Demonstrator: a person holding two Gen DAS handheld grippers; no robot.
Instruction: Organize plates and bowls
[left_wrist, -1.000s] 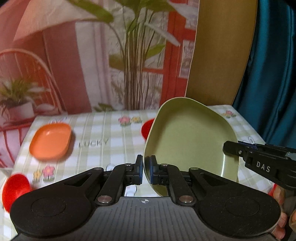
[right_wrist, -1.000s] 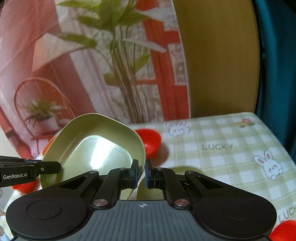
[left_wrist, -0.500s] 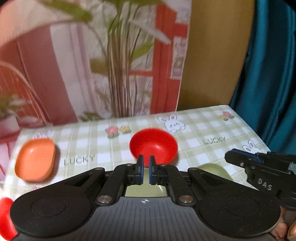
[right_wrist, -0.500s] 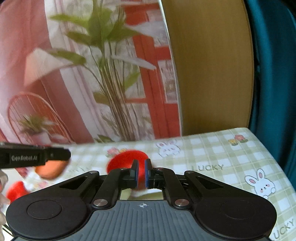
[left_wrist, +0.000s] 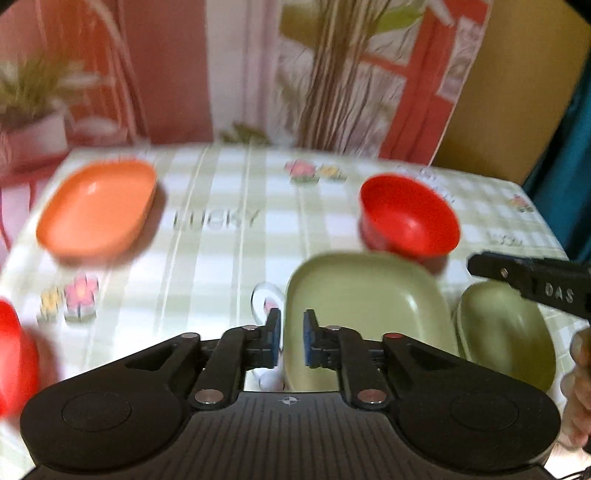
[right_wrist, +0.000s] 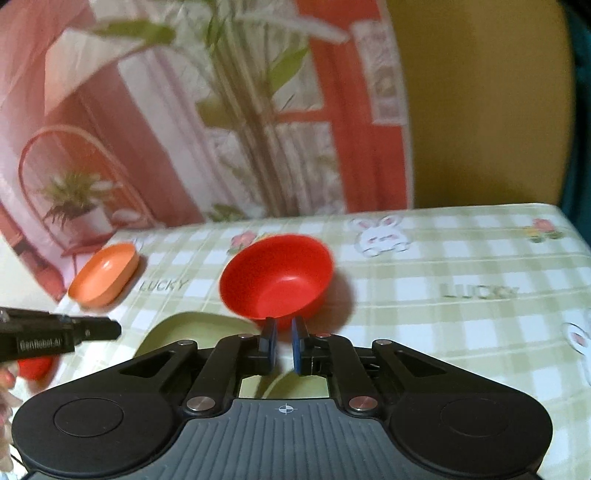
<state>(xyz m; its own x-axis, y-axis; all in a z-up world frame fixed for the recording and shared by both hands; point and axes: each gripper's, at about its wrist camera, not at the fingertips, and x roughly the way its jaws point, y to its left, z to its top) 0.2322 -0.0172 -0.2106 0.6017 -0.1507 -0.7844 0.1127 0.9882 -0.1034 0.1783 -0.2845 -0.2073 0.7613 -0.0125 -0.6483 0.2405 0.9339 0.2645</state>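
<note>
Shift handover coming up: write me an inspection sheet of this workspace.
Surface: checked tablecloth, bunny, flower and LUCKY prints.
Job's things: large green plate flat beside small green dish; red bowl beyond them; orange dish far left; another red bowl at near-left edge.
Clutter: nothing seen.
Grippers: left tongs open over the plate's rim, pads clear; right tongs open, empty; both have just been opening.
Cables: nothing seen.
Surroundings: printed plant backdrop, teal curtain.
</note>
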